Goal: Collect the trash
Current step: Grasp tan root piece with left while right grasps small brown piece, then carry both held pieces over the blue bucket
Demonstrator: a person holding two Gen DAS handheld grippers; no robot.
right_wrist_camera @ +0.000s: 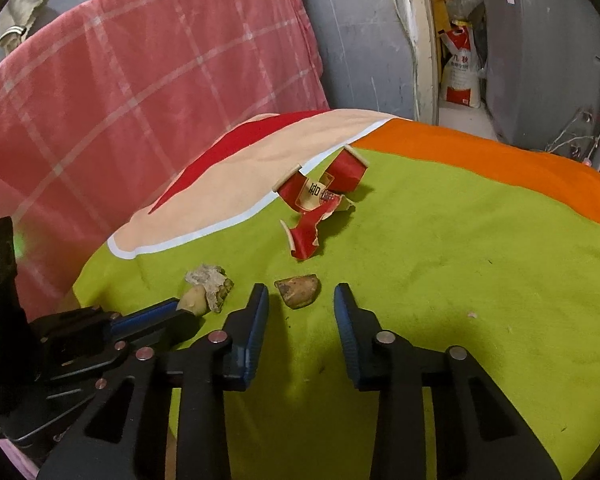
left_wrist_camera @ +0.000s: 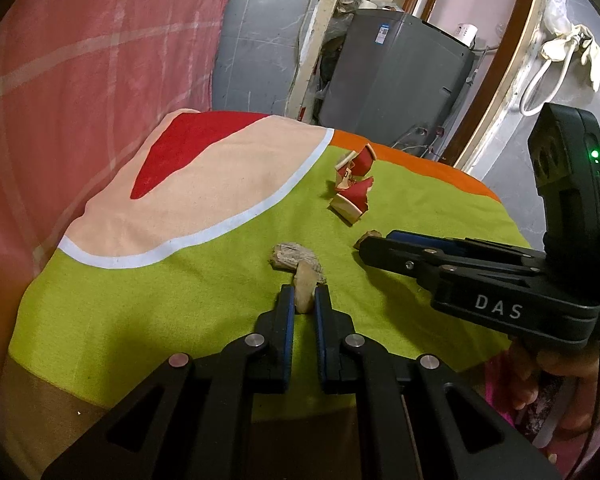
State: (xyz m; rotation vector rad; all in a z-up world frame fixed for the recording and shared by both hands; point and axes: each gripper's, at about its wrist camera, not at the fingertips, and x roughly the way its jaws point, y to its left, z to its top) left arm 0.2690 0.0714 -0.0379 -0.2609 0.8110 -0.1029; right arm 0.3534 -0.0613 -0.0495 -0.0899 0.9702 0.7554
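pink plaid blanket [right_wrist_camera: 132,92] left | grey appliance [left_wrist_camera: 396,76] behind | rice sack [right_wrist_camera: 462,76] in doorway

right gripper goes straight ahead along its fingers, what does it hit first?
Most likely the brown scrap lying on the green cloth: it sits just ahead of the right gripper, between its open fingertips. The torn red cup lies farther on. Depth is approximate.
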